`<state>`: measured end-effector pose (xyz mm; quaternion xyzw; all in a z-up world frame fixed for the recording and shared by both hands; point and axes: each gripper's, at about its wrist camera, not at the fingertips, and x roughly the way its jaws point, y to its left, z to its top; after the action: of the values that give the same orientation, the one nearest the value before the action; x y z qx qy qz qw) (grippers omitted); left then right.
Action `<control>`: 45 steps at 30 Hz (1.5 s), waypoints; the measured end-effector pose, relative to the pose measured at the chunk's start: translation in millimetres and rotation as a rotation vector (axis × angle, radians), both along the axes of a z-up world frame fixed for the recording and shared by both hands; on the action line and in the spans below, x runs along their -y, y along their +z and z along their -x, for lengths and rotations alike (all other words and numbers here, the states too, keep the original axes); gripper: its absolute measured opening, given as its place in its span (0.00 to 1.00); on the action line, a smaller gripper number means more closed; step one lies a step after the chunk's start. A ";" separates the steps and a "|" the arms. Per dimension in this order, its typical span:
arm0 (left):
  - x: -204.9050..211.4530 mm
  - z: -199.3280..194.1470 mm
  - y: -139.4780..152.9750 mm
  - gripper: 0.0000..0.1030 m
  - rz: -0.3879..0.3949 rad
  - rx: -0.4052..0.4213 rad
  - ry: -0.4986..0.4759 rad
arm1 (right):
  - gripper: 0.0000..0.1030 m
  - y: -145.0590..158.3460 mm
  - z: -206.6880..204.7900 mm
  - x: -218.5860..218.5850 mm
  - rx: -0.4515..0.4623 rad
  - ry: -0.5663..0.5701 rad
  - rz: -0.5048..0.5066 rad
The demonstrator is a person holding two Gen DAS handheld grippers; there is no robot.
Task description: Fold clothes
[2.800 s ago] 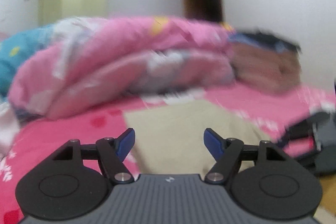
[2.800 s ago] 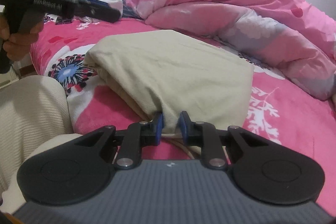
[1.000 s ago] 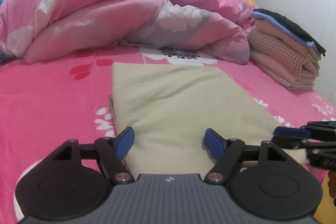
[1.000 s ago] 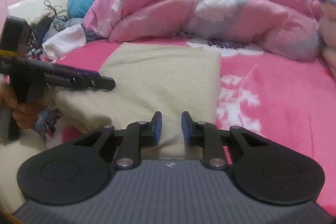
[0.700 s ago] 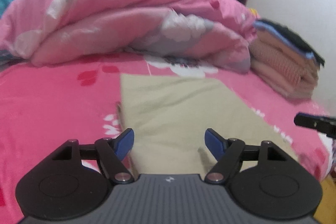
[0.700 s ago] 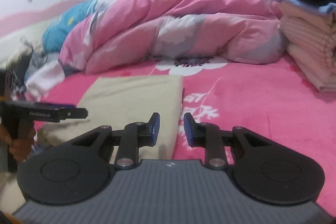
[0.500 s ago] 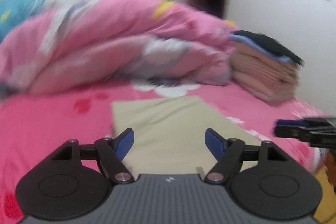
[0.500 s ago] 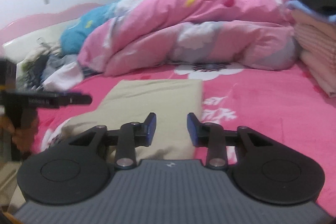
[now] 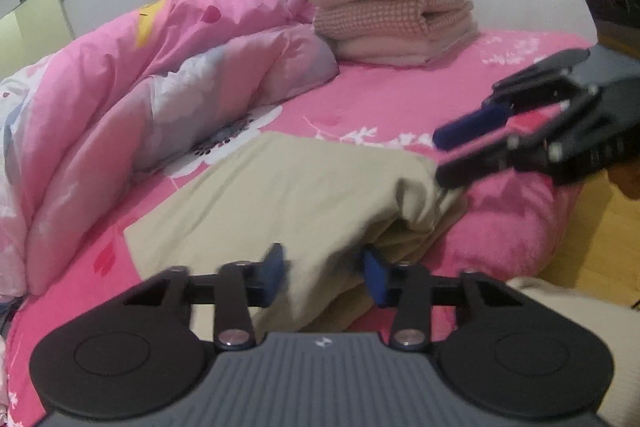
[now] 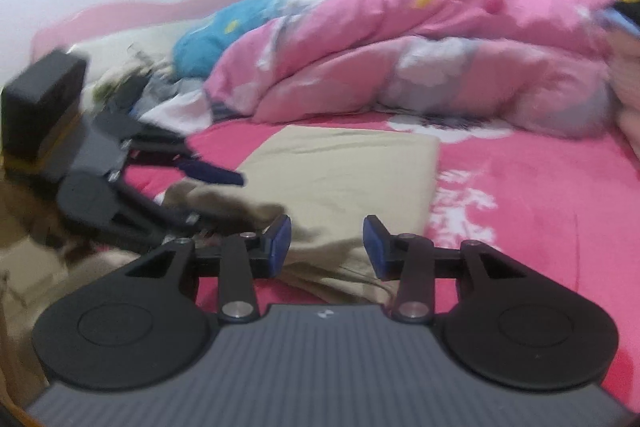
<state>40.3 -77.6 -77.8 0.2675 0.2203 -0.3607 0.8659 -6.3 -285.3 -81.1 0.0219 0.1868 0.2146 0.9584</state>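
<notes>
Between the spread jaws of both views, plain beige cloth point(image 9: 304, 195), unpatterned. Under it, hot-pink sheet point(image 9: 384, 107) with white blossom sprigs and a dark-centred flower. Beyond the jaws, pink duvet point(image 10: 420, 39) with pale grey-white patches, yellow and red marks. Further off to the right, stack of clothes point(image 9: 396, 15): black, light blue, pink checks, pale pink. Blue pads point(image 10: 280, 243) on black arms.

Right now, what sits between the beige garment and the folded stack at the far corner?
Left wrist view: only bare pink floral bedsheet lies between the beige garment and the folded stack. The pink duvet flanks that gap.
</notes>
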 end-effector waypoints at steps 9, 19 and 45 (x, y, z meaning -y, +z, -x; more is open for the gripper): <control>-2.9 4.2 2.3 0.08 0.054 0.063 -0.004 | 0.35 3.1 -25.7 -25.8 0.035 0.163 0.233; -9.5 7.0 -0.9 0.06 0.098 0.065 -0.015 | 0.12 -6.8 -21.9 -73.5 0.163 0.080 0.561; -20.5 7.0 -23.5 0.08 0.110 0.023 -0.034 | 0.49 -18.2 29.9 -78.1 0.209 -0.191 1.000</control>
<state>33.3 -57.1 -101.2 0.2275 0.1856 -0.3836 0.8756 -36.3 -207.2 -99.4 -0.4435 0.1671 0.0118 0.8805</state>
